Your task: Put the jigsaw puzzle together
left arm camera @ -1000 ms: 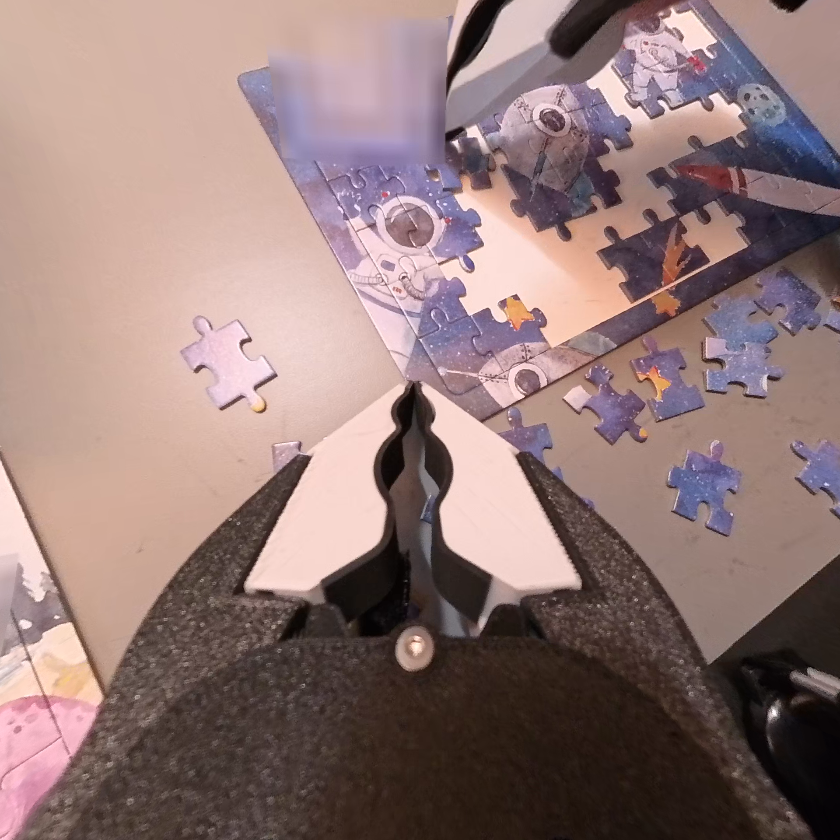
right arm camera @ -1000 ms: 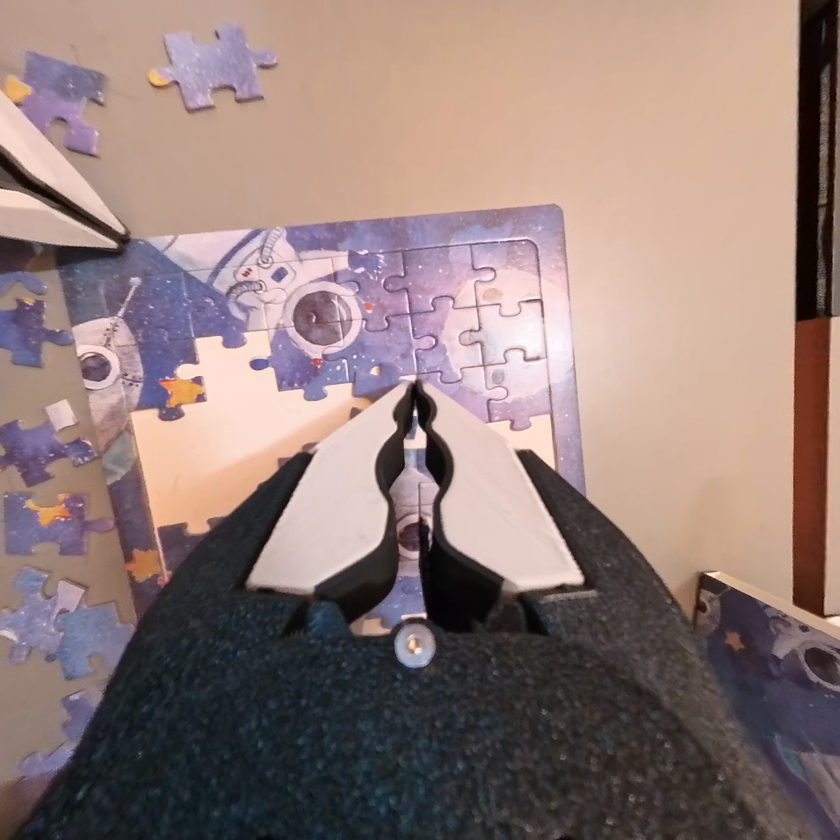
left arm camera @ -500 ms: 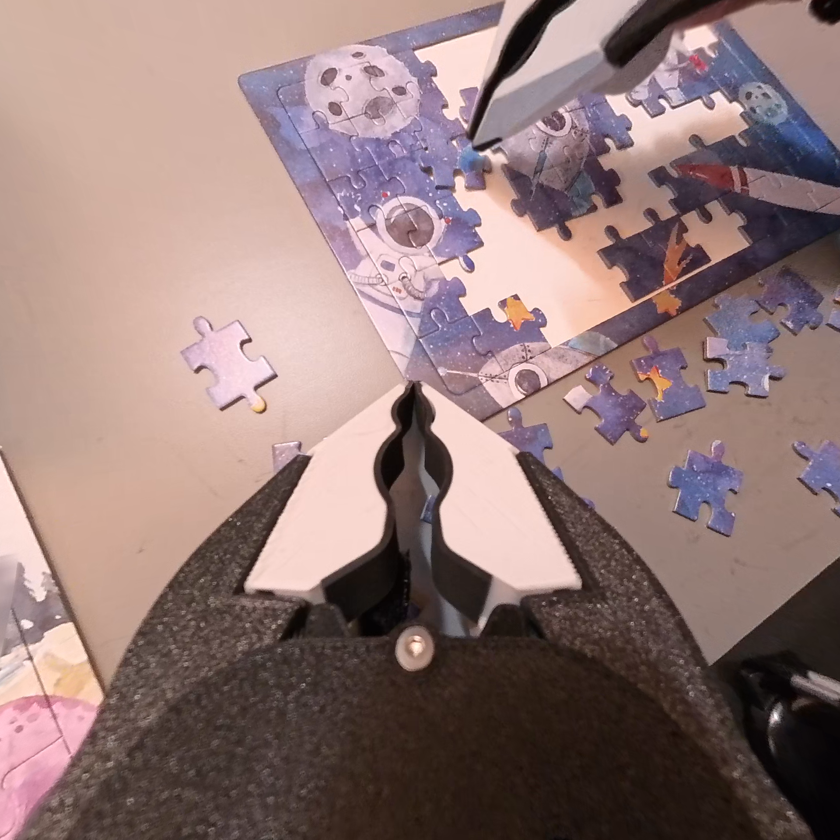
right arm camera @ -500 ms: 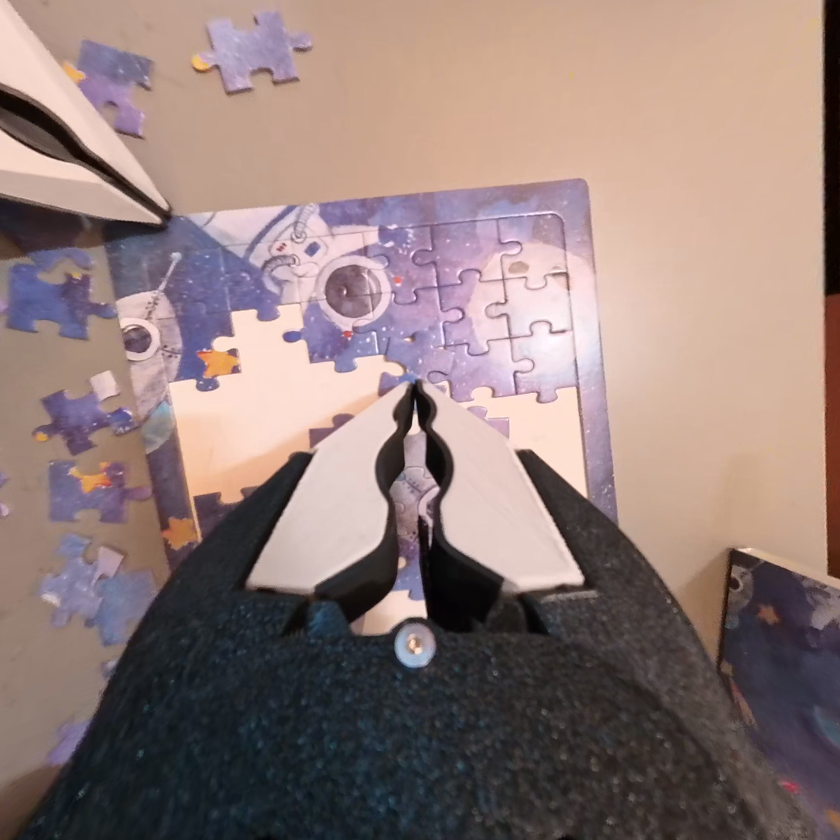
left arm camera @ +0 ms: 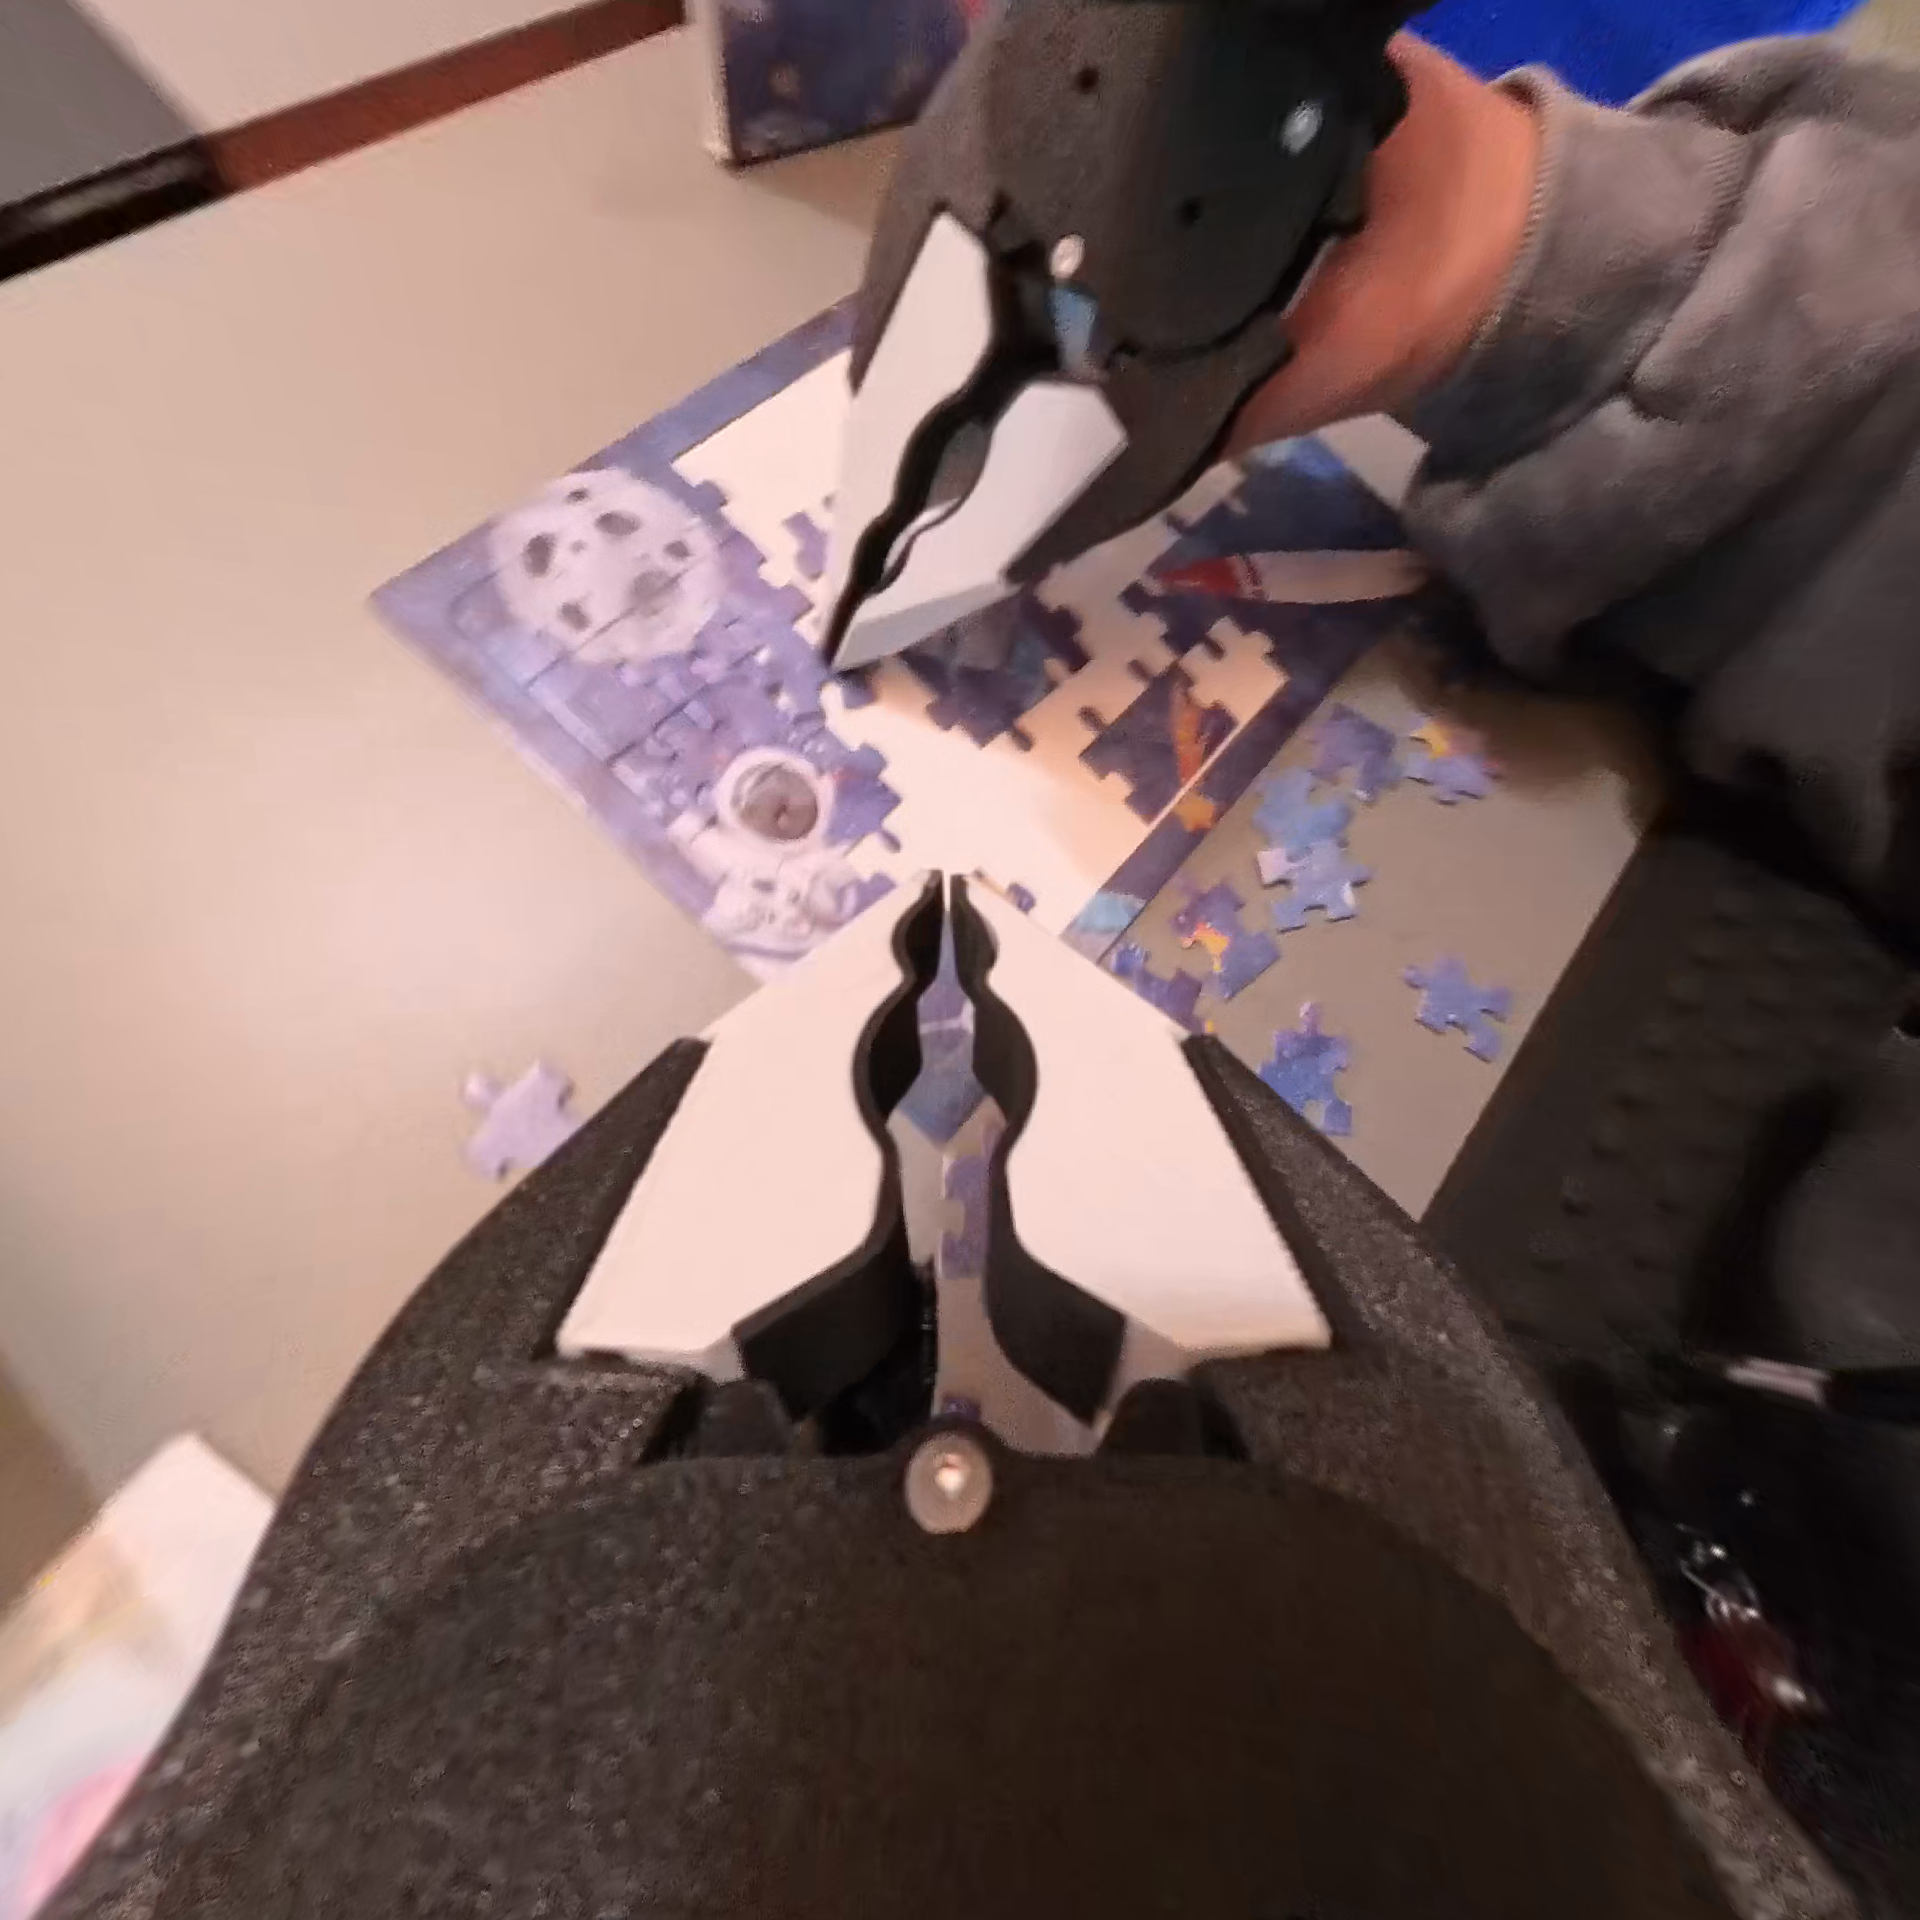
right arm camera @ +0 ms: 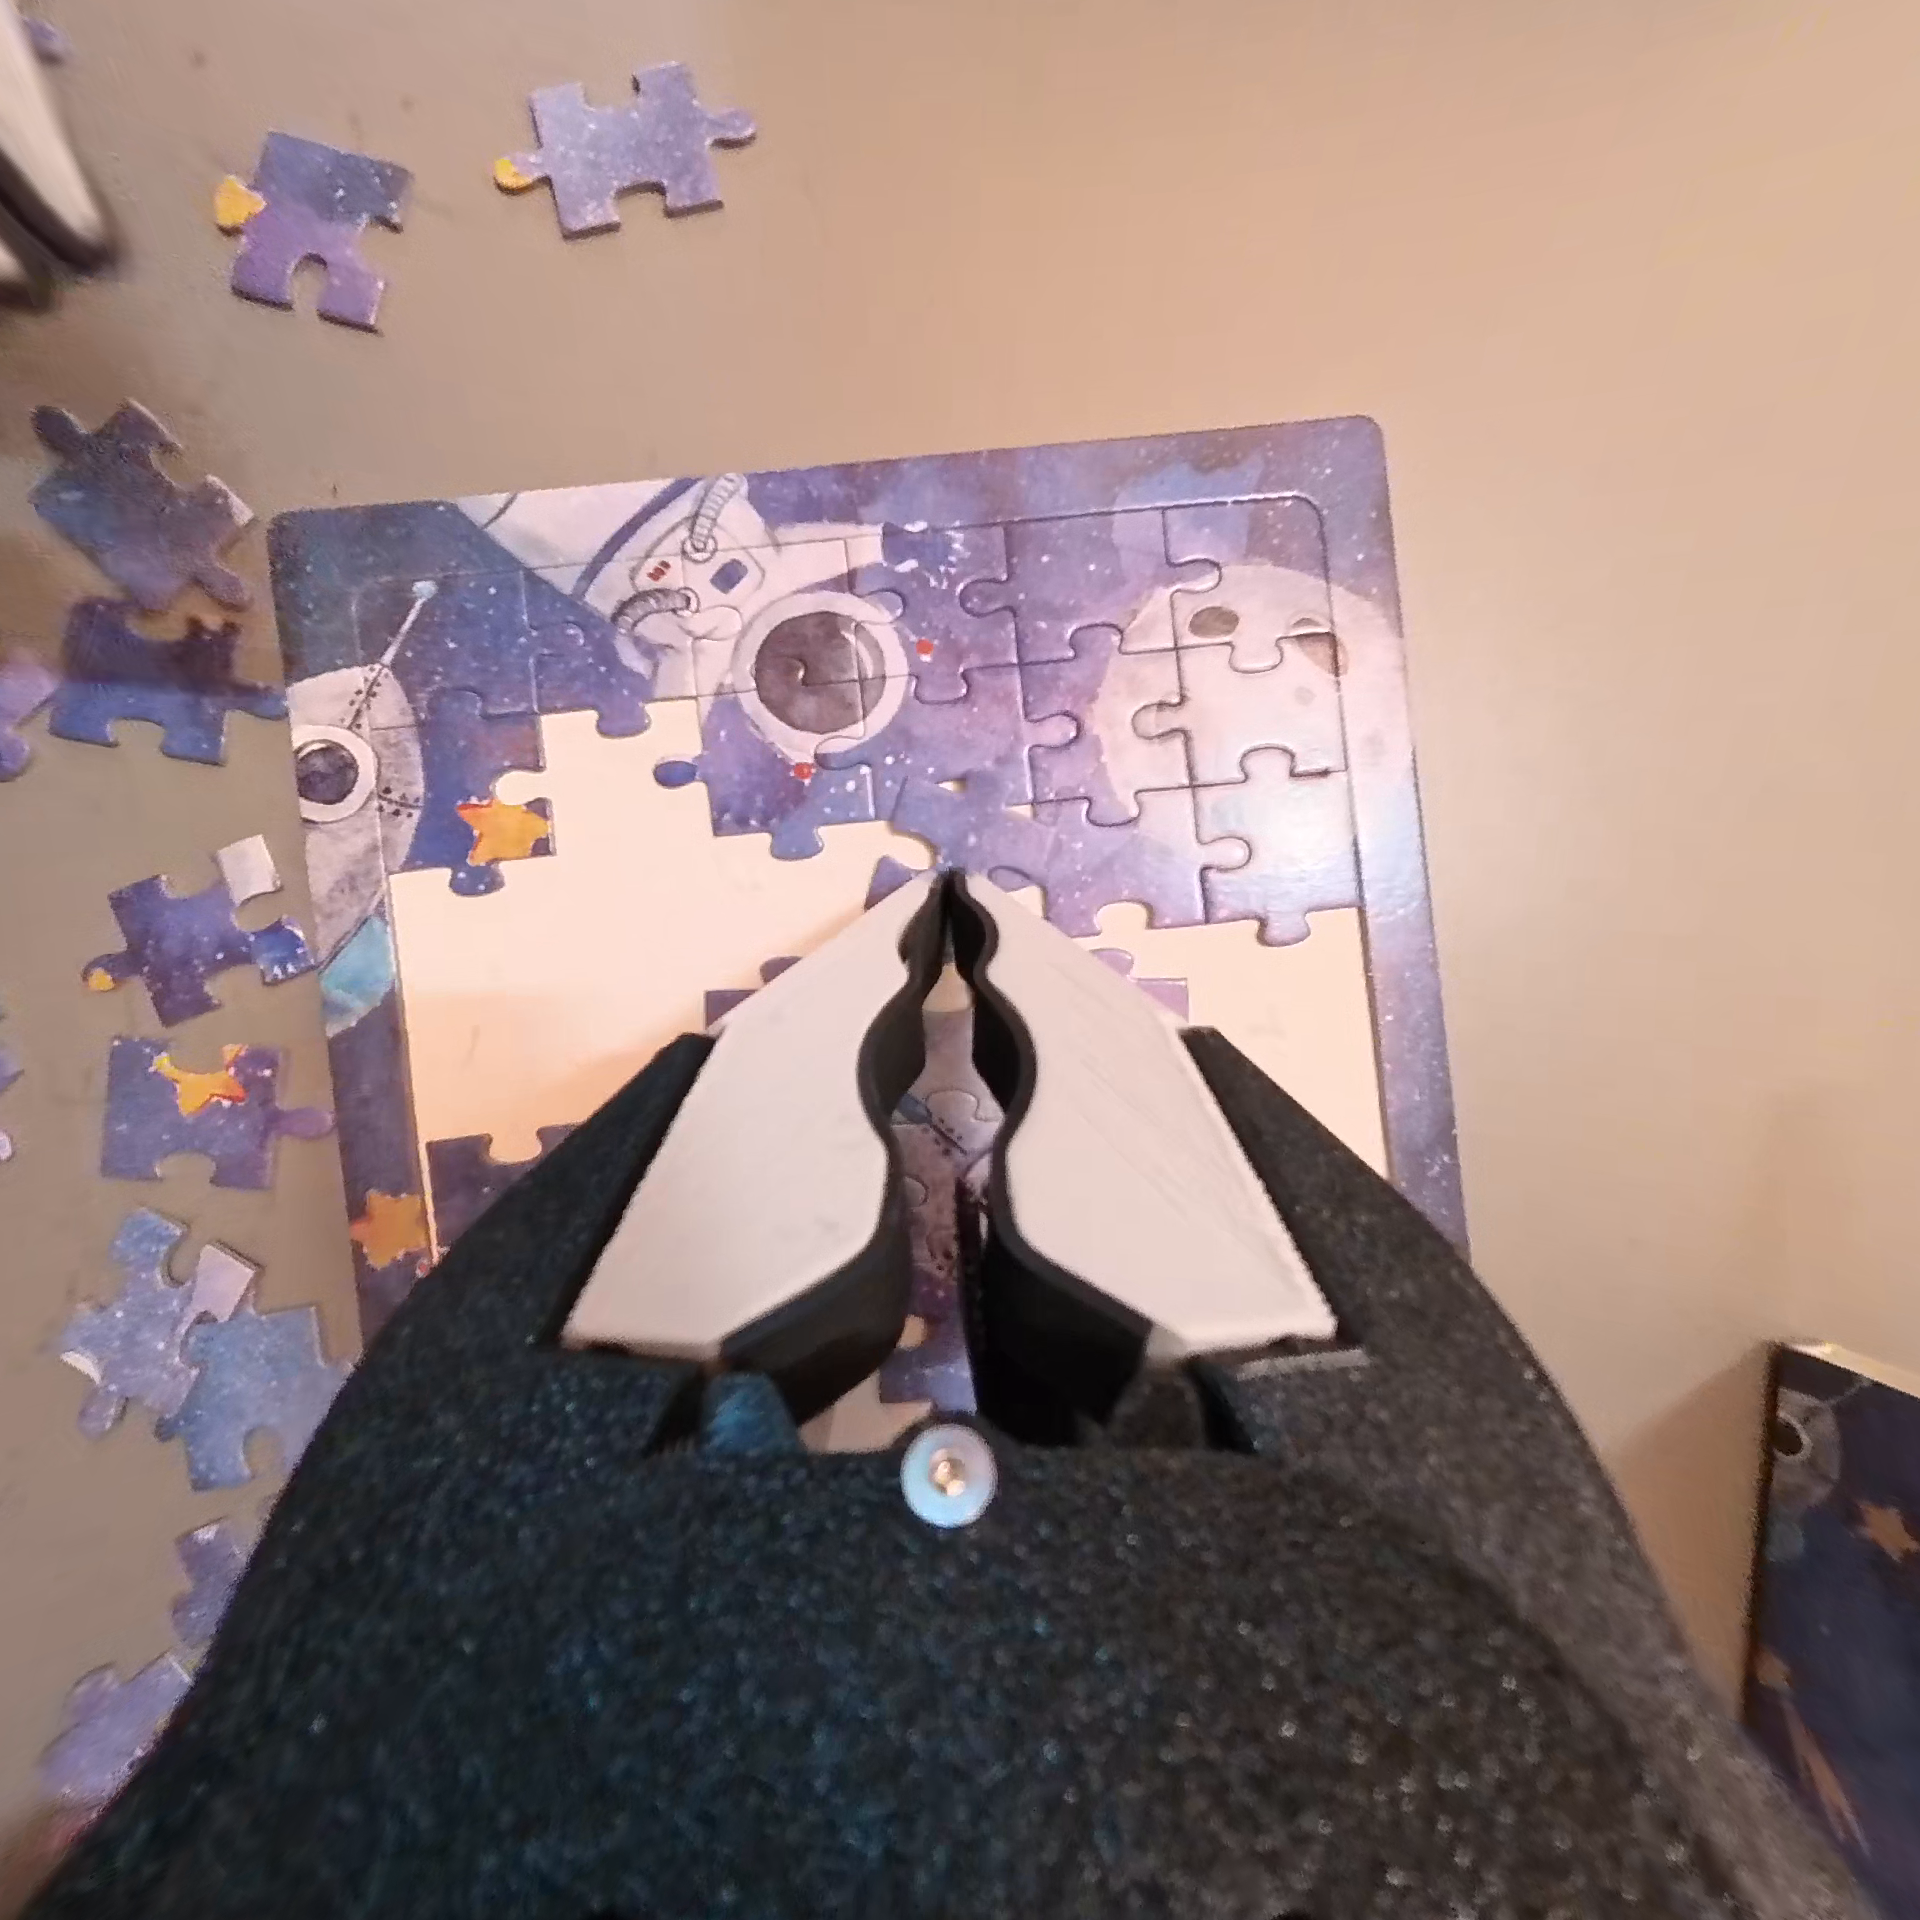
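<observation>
The beige desk (right arm camera: 1351, 208) carries everything. On it lies the puzzle board (right arm camera: 1397, 935), a purple-bordered tray with a space picture, only partly filled. Along the board's far edge, as the right wrist view shows it, joined pieces form an astronaut (right arm camera: 810, 665) and a pale moon (right arm camera: 1247, 665); nearer in, much of the cream backing (right arm camera: 582, 935) lies bare, with a few small clusters of joined pieces on it.

A person's grey sleeve (left arm camera: 1714, 364) reaches over the board from its rocket side, the hand (left arm camera: 1403, 260) gripping the right gripper's black body. A dark box (right arm camera: 1839, 1558) stands on the desk just beside the board's near right corner in the right wrist view.

The left gripper (left arm camera: 943, 883) hangs over the board's corner near the astronaut, its jaws nearly together with only a slit between the tips and nothing held at them. The right gripper (right arm camera: 948, 881) (left arm camera: 847, 644) points down at the middle of the board, jaws pressed together; its tips sit at the ragged edge of the joined pieces beside the moon, and I cannot tell whether they touch the board.

Loose pieces (right arm camera: 197, 1101) are scattered on the desk off the board's left side. One pale piece (right arm camera: 623, 156) lies apart beyond the board's far edge, with another (right arm camera: 312, 223) near it.
</observation>
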Demonstrator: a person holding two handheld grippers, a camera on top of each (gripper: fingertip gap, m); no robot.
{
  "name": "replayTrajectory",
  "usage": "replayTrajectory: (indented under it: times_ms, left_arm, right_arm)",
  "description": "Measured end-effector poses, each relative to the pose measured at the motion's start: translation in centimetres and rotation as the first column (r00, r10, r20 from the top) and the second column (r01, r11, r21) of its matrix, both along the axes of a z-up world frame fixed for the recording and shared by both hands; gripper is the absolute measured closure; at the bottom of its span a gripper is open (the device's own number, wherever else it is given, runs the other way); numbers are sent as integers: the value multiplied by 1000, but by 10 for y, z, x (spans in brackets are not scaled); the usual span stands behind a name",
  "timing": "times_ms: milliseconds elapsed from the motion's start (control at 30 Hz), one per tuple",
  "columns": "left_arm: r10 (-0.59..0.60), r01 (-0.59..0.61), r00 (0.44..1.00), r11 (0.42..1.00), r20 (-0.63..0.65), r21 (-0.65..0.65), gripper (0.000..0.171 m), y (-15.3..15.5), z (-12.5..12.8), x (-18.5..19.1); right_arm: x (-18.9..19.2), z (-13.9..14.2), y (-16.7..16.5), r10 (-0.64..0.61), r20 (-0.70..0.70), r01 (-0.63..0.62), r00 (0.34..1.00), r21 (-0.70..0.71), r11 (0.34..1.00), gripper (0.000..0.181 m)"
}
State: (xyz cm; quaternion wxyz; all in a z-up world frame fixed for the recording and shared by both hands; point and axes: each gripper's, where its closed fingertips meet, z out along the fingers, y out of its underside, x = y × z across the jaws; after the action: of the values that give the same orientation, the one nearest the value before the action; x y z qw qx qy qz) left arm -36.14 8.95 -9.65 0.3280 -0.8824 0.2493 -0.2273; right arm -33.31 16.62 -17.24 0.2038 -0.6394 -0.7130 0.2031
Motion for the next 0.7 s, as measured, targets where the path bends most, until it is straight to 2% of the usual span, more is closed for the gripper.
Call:
replayTrajectory:
  times_ms: [67,167,233,300,400,533,700]
  left_arm:
    - [-54,55,996,998,-66,9,171,28,-10,7]
    - [-68,82,968,995,-243,49,171,71,-47,0]
    - [-75,81,966,997,-246,13,171,82,-66,3]
    - [-58,61,979,998,-195,10,171,87,-68,9]
    - [-43,48,984,999,-171,25,171,87,-63,15]
    - [-36,44,970,999,-242,29,171,84,-67,15]
    - [-22,29,968,999,-250,27,171,81,-72,17]
  right_arm:
    - [2,0,-3,8,2,-8,1000,-21,1000,181]
    - [1,13,-4,24,-41,-24,999,13,1000,181]
    - [4,21,-1,6,-65,-6,998,0,1000,181]
    - [7,19,-8,10,-50,-13,999,-60,998,181]
    - [6,11,-11,12,-36,-15,999,-59,998,181]
    - [7,1,-7,0,-11,-1,1000,-45,999,181]
    - [7,1,-4,-15,-33,13,999,-67,998,181]
